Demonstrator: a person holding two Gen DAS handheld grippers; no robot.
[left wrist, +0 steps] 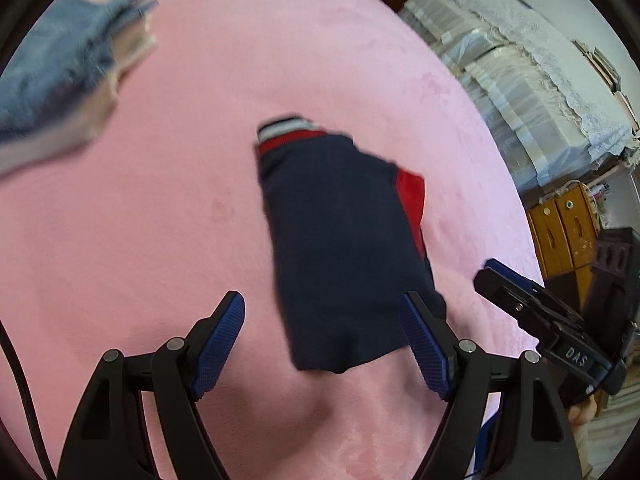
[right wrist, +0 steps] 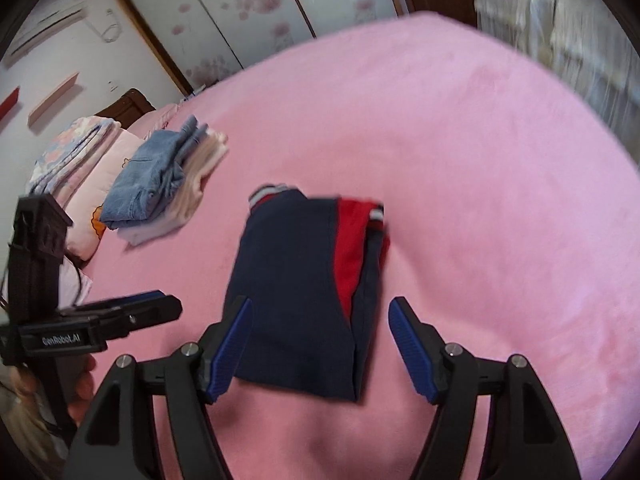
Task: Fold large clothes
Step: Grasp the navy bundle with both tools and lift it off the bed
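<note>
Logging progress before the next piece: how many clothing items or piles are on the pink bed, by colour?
Navy and red folded garment: 1
Blue denim garment, on top of the stack: 1
Pale pink and white folded pieces beneath the denim: count cannot be told; taken as 1 pile
Total: 3, lying on the pink bedspread

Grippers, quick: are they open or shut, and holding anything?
Left gripper: open, holding nothing.
Right gripper: open, holding nothing; the folded garment lies on the bed.
</note>
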